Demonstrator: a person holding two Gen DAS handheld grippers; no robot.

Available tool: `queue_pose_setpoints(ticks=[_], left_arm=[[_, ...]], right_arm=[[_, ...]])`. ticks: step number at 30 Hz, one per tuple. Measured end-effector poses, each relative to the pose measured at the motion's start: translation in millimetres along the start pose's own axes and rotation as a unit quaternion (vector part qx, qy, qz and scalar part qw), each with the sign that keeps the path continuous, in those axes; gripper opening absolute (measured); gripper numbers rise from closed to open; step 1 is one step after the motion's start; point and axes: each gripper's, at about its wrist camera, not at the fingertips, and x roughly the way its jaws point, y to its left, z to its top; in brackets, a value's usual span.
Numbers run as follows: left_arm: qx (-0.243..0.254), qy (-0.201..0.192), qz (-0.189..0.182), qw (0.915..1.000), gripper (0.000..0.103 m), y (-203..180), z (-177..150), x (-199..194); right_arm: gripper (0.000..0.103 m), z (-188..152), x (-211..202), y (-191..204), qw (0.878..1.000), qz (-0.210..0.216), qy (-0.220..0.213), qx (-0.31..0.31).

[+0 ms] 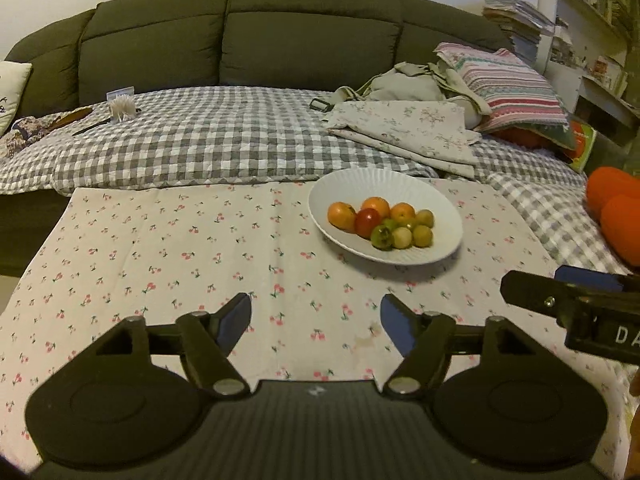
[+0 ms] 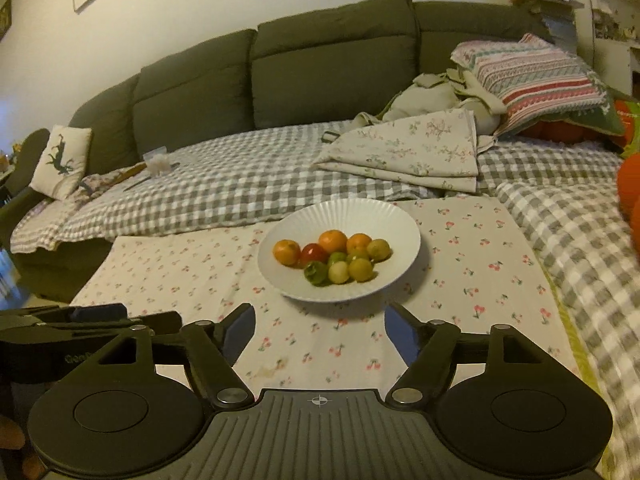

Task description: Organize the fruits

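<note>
A white ribbed bowl (image 1: 440,204) (image 2: 392,220) stands on the cherry-print cloth (image 1: 180,248) (image 2: 180,264). It holds several small fruits: orange ones (image 1: 341,216) (image 2: 333,241) at the back, a red one (image 1: 367,222) (image 2: 313,254) and green-yellow ones (image 1: 401,237) (image 2: 360,269) in front. My left gripper (image 1: 316,320) hovers open over the cloth, nearer than the bowl and to its left, nothing between its fingers. My right gripper (image 2: 320,324) is open too, just short of the bowl, empty. Each gripper shows at the other view's edge (image 1: 568,304) (image 2: 80,320).
Behind the table is a dark green sofa (image 1: 240,40) (image 2: 280,72) covered by a grey checked blanket (image 1: 200,140) (image 2: 240,184). Folded floral cloth (image 1: 412,132) (image 2: 416,152), a striped pillow (image 1: 508,88) (image 2: 536,76) and orange cushions (image 1: 616,208) lie at the right. A bookshelf (image 1: 592,20) stands far right.
</note>
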Motion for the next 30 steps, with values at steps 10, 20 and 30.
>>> queue_pose_setpoints(ticks=[10, 20, 30], left_arm=[[0.003, -0.038, 0.011, 0.9992, 0.099, 1, -13, -32], [-0.009, -0.021, 0.013, 0.9997, 0.102, 8, -15, -19], [-0.018, -0.018, 0.017, 0.9995, 0.102, 10, -16, -16]], right_arm=[[0.100, -26, -42, 14, 0.999, -0.034, -0.029, -0.007], [0.103, -26, -34, 8, 0.998, -0.047, -0.032, 0.007], [0.103, -28, -30, 13, 0.998, -0.048, -0.027, -0.008]])
